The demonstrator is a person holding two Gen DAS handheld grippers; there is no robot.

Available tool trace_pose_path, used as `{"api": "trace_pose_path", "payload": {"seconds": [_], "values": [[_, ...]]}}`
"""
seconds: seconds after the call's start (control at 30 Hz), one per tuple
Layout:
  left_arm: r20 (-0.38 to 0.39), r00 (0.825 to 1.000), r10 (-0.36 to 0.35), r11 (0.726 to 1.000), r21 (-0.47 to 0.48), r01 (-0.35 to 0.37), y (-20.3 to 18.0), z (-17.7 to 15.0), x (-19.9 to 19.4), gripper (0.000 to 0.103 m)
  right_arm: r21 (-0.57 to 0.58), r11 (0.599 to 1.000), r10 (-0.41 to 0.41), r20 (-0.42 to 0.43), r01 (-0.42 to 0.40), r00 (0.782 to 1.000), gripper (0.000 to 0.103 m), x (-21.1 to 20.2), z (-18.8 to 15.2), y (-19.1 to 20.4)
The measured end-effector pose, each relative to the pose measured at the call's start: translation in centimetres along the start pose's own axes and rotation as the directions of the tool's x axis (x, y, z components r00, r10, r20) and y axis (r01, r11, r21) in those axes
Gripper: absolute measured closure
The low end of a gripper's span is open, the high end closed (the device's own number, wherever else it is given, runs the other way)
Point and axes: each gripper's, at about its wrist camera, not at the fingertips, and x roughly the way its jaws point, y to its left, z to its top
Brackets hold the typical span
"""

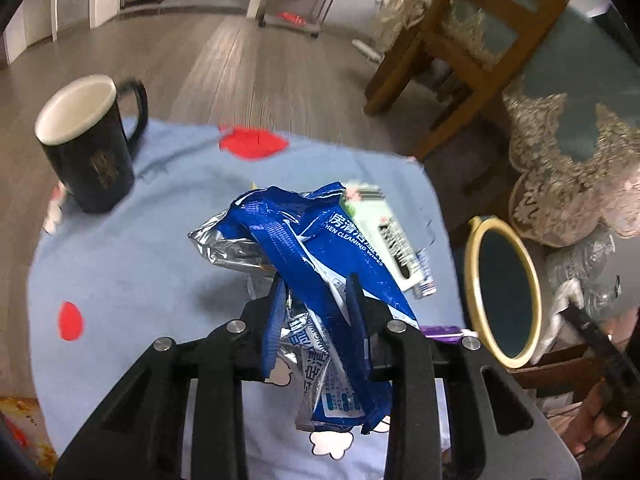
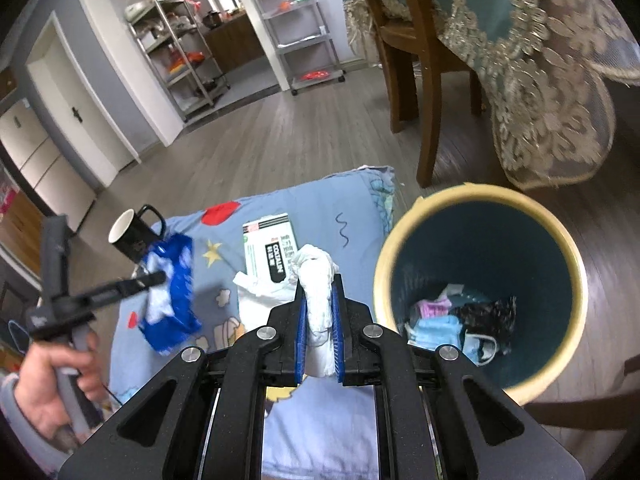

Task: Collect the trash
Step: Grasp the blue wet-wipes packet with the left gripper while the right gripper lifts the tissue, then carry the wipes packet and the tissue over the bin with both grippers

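My left gripper [image 1: 316, 292] is shut on a crumpled blue and silver cleaning-wipes wrapper [image 1: 320, 240], which hangs above the light blue cartoon cloth [image 1: 140, 260]. The right wrist view shows the same wrapper [image 2: 172, 292] lifted in the left gripper [image 2: 160, 278], with a hand on its handle. My right gripper [image 2: 318, 280] is shut on a crumpled white tissue [image 2: 312, 264], just left of the yellow-rimmed bin [image 2: 400, 240]. Inside that bin [image 1: 472, 264] lie face masks and a dark wrapper.
A black mug [image 2: 128, 236] stands at the cloth's far left. A green and white box [image 2: 270, 244] and a white crumpled sheet [image 2: 256, 288] lie mid-cloth. A wooden chair [image 2: 404, 60] and a lace tablecloth [image 2: 540, 100] stand behind the bin.
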Motion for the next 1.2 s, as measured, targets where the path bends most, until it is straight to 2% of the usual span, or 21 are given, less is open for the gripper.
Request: {"api": "trace_pose_path", "payload": {"seconds": [0.27,0.47,0.77,1.2], "values": [[0.071,0.996,-0.049,0.998,0.046,0.046,-1.6,-0.1,-4.8,0.074,0.038,0.999,0.025,0.027,-0.026,0.999,0.091,-1.7,-1.1,-1.1],[0.09,0.993,-0.081,0.994,0.087,0.073,-3.5,-0.8,-6.1,0.074,0.054,0.997,0.053,0.053,-0.055,0.997,0.091,-2.6,-1.4,-1.7],[0.082,0.988,-0.133,0.982,0.146,0.121,-7.6,-1.2,-5.3,0.074,0.086,0.995,0.039,0.071,-0.045,0.997,0.091,-3.1,-1.8,-2.7],[0.055,0.982,-0.183,0.942,0.294,0.159,-15.9,-1.7,-2.5,0.073,0.256,0.966,-0.053,0.115,0.022,0.992,0.091,-4.2,-1.8,-6.7]]}}
